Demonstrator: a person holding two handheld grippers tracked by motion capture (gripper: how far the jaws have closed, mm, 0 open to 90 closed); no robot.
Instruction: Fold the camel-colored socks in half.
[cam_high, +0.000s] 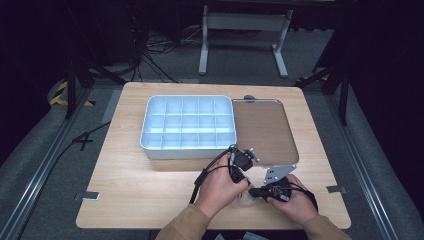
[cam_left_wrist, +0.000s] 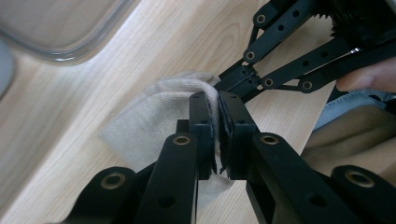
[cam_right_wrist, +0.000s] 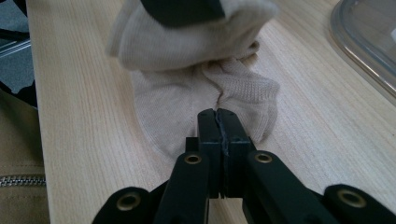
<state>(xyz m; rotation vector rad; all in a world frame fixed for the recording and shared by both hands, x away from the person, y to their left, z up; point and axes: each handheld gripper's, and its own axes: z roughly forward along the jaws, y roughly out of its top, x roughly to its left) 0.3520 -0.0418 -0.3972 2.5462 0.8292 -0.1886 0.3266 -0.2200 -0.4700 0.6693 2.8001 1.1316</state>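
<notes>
Both tongs are clamping shut on the beige sock (cam_right_wrist: 205, 100) w/ L tongs (cam_left_wrist: 218, 126) pinching a raised fold & R tongs (cam_right_wrist: 218, 128) gripping its edge, sock lying on the table (cam_high: 150, 185) at lower right of frame.

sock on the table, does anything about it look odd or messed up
Nothing damaged. The beige sock lies bunched and folded over on the table, pinched by both the left gripper and right gripper. The divided tray sits square.
</notes>
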